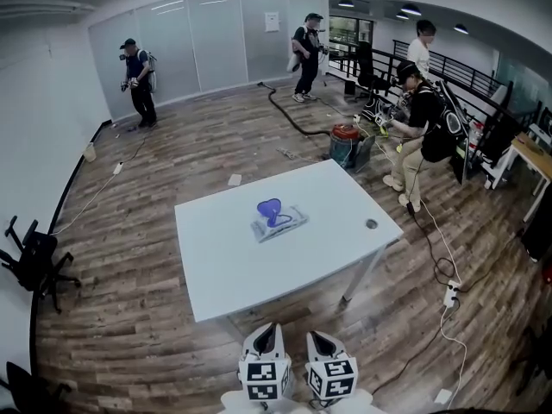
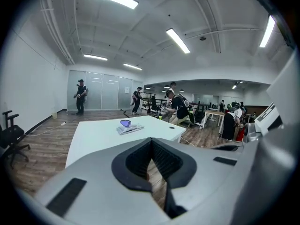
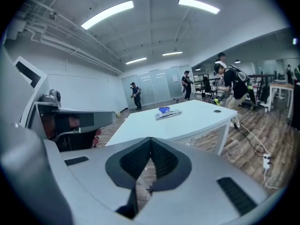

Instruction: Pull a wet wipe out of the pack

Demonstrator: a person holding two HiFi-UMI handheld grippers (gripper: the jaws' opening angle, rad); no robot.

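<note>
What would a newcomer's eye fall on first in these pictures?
A white table stands alone on the wooden floor, with the wet wipe pack near its middle, blue lid raised. At the bottom of the head view the left gripper and right gripper hang short of the table, jaws together and empty. People work beyond it.

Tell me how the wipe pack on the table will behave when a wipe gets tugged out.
The wipe pack looks flat and soft-sided, so it probably dents rather than stays stiff. It lies loose on the smooth white table, so a tug may slide or lift it unless held down.
</note>
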